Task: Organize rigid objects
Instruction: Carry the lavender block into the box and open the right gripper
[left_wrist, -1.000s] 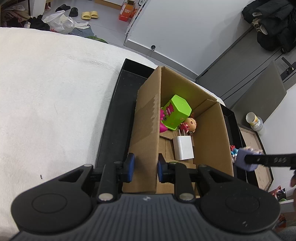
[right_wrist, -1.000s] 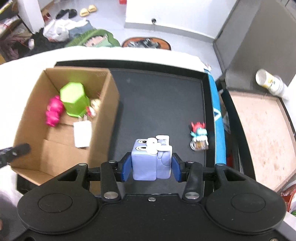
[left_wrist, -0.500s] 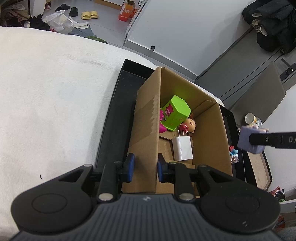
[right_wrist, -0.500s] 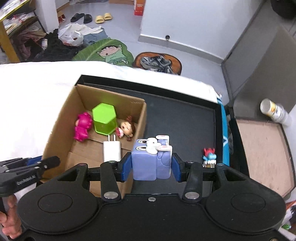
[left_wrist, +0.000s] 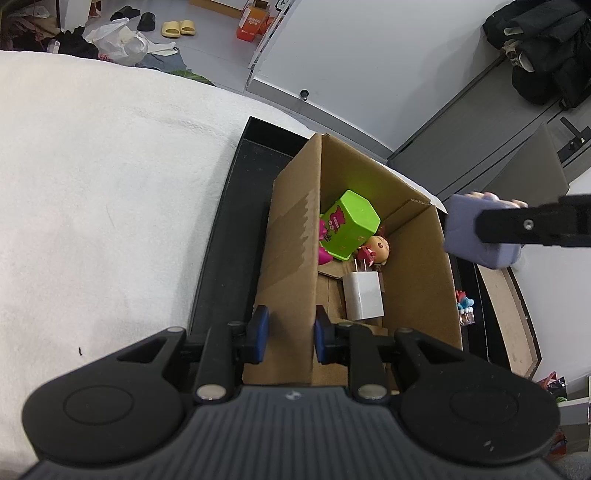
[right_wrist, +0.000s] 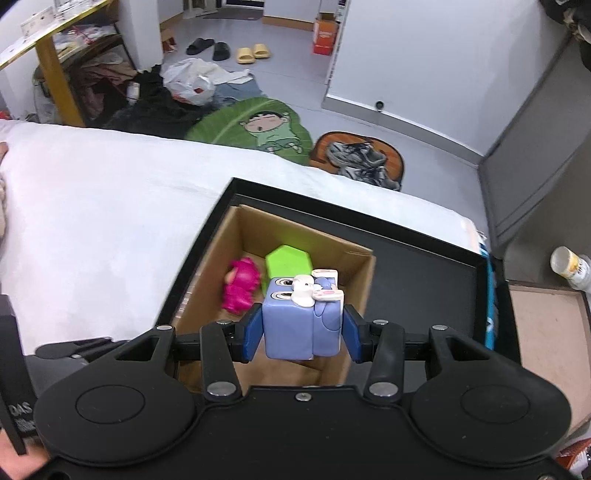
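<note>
An open cardboard box (left_wrist: 291, 236) stands on a black tray (left_wrist: 221, 229). Inside it lie a green hexagonal box (left_wrist: 351, 225), a pink figure (left_wrist: 325, 254), a small doll (left_wrist: 378, 247) and a white charger (left_wrist: 364, 295). My left gripper (left_wrist: 289, 338) is shut on the box's near wall. My right gripper (right_wrist: 301, 332) is shut on a purple block toy (right_wrist: 291, 325) with white ears. It hangs over the cardboard box (right_wrist: 306, 234), above the green box (right_wrist: 286, 260) and beside the pink figure (right_wrist: 240, 290). In the left wrist view the purple toy (left_wrist: 465, 229) hovers over the box's right rim.
A small blue and red figure (left_wrist: 464, 304) stands on the tray right of the box. White bedding (left_wrist: 92, 184) spreads to the left. A brown board (right_wrist: 546, 325) and a can (right_wrist: 570, 267) lie beyond the black tray (right_wrist: 417, 273) on the right.
My right gripper has carried the purple toy up and leftward, from over the bare tray to above the box. The left gripper has kept its hold on the box wall.
</note>
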